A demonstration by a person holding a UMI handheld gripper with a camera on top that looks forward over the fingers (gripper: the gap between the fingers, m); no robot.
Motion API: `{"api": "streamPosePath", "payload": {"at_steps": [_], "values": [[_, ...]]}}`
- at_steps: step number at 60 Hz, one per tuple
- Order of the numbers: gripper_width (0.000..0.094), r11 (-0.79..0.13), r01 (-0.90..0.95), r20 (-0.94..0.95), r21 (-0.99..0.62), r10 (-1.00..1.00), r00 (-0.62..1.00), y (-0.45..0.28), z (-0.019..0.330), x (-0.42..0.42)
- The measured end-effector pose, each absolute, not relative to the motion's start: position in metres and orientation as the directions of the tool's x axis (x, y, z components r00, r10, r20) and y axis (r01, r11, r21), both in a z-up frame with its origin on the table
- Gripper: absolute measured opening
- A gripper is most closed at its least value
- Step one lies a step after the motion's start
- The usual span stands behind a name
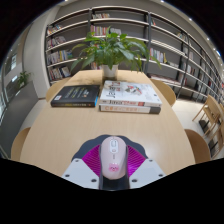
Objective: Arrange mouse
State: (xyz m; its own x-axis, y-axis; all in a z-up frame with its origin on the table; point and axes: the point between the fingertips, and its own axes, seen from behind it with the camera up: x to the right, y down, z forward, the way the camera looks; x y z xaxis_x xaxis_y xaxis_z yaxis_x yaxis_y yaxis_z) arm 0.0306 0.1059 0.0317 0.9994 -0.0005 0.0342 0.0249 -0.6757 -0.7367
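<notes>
A white computer mouse with a pink mark near its rear sits between my gripper's two fingers, above the light wooden table. The magenta pads press against both sides of the mouse. The gripper is shut on the mouse and holds it over the near end of the table.
A black book lies at the far left of the table. A stack of books lies at the far right. A potted green plant stands behind them. Bookshelves line the back wall. Chairs stand to the right.
</notes>
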Motion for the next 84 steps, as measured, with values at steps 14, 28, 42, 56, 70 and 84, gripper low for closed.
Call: {"api": "streamPosePath", "payload": {"at_steps": [14, 28, 42, 56, 70, 84], "values": [[0.034, -0.705, 0.001, 0.023, -0.709, -0.021, 1.0, 0.093, -0.01, 0.03], [0.0751, -0.723, -0.02, 0.034, -0.691, -0.061, 0.998, 0.09, 0.002, 0.044], [0.0774, -0.629, -0.03, 0.018, -0.777, -0.07, 0.997, 0.056, 0.118, 0.041], [0.0774, -0.568, -0.006, 0.007, -0.823, -0.022, 1.0, -0.041, 0.196, 0.029], [0.0775, -0.553, 0.002, -0.005, -0.833, 0.012, 1.0, -0.13, 0.219, 0.026], [0.0774, -0.549, -0.013, -0.025, -0.836, 0.014, 1.0, -0.185, 0.226, 0.024]]}}
